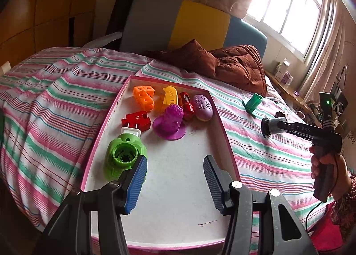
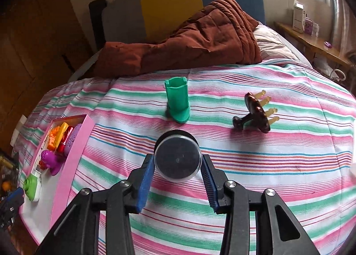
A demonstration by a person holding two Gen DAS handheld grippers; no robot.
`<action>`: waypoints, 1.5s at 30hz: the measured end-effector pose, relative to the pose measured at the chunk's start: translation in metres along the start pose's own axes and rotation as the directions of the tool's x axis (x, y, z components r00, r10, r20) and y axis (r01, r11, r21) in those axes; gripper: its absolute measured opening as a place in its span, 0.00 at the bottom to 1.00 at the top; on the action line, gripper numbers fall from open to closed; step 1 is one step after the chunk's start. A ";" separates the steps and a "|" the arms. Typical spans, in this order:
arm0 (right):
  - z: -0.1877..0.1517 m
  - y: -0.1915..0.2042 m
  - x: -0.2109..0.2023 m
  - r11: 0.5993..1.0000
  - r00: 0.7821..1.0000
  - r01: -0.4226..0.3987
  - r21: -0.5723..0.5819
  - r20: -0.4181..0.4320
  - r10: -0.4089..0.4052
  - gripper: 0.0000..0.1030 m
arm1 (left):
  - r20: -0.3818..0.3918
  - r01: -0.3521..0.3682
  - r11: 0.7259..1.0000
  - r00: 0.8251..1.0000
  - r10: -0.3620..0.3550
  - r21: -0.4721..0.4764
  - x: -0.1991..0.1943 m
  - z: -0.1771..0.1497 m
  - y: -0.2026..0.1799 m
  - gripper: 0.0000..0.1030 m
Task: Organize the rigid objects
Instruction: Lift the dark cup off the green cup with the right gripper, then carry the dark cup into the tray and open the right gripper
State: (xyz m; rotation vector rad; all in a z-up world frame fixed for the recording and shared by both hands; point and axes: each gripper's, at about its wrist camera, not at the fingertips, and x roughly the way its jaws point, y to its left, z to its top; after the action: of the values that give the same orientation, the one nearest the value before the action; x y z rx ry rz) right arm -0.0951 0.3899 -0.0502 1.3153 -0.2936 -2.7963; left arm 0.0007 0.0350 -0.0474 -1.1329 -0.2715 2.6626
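Right gripper [image 2: 178, 167]: jaws clenching a round dark jar [image 2: 178, 159] by its sides, carrying it above the striped bed [image 2: 244, 166], right of the pink tray [image 1: 224, 126]; left gripper [image 1: 175, 172]: jaws released, holding nothing, hovering over the tray's bare near end. Step in hand, by my reading: transferring the jar; next calling for a leftward carry over the tray's rim and a release on open floor beside the green plug-in device [image 1: 124, 157]. Green holder [image 2: 178, 103] and brown pronged piece [image 2: 255, 112] are waiting beyond; the jar's contents are hiding behind dark plastic.
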 end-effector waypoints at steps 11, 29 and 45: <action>0.016 0.011 0.032 0.996 0.996 0.091 0.024 0.016 -0.091 0.57 | 0.008 -0.009 0.999 1.000 0.009 -0.040 -0.004 0.001 0.014 0.52; 0.004 0.052 0.001 0.998 0.999 0.027 -0.058 0.039 -0.025 0.42 | -0.010 -0.042 0.995 0.999 0.041 -0.086 -0.001 0.000 0.036 0.52; -0.028 0.196 -0.016 0.946 0.961 -0.275 -0.170 -0.060 0.268 0.42 | -0.004 -0.094 0.983 0.996 0.094 -0.156 -0.005 0.004 0.055 0.52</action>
State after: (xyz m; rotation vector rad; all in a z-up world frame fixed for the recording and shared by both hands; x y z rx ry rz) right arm -0.0729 0.1949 -0.0187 1.1848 -0.2019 -2.5024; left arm -0.0069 -0.0196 -0.0559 -1.2154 -0.4447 2.7669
